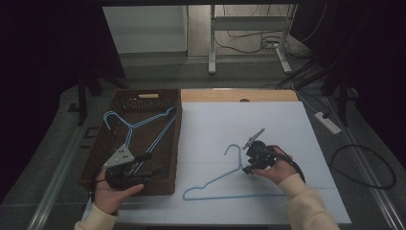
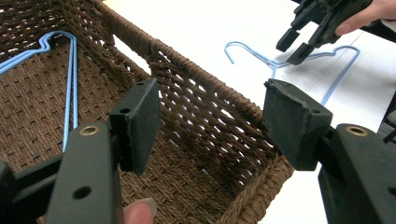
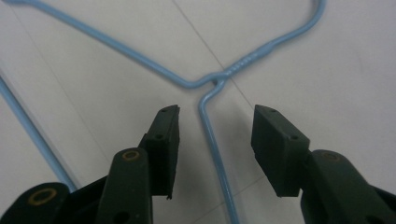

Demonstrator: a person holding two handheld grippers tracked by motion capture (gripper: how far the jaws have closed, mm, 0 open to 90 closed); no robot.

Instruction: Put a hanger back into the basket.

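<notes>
A light blue wire hanger (image 1: 225, 184) lies flat on the white table top (image 1: 268, 124), hook toward the far side. My right gripper (image 1: 248, 168) hovers open just above its neck; in the right gripper view the hanger's wire (image 3: 212, 126) runs up between the two pads, below the twisted neck. Another blue hanger (image 1: 139, 125) lies inside the brown woven basket (image 1: 103, 143). My left gripper (image 1: 151, 163) is open over the basket's near right corner, nothing between its pads (image 2: 140, 123). The left gripper view shows the basket wall (image 2: 205, 107), the table hanger (image 2: 275, 63) and the right gripper (image 2: 296, 46) beyond.
The basket stands at the table's left side. A bare wooden strip (image 1: 239, 95) edges the table's far end. Beyond lie a floor with cables (image 1: 364, 165), a power strip (image 1: 327, 122) and a white frame's legs (image 1: 211, 48).
</notes>
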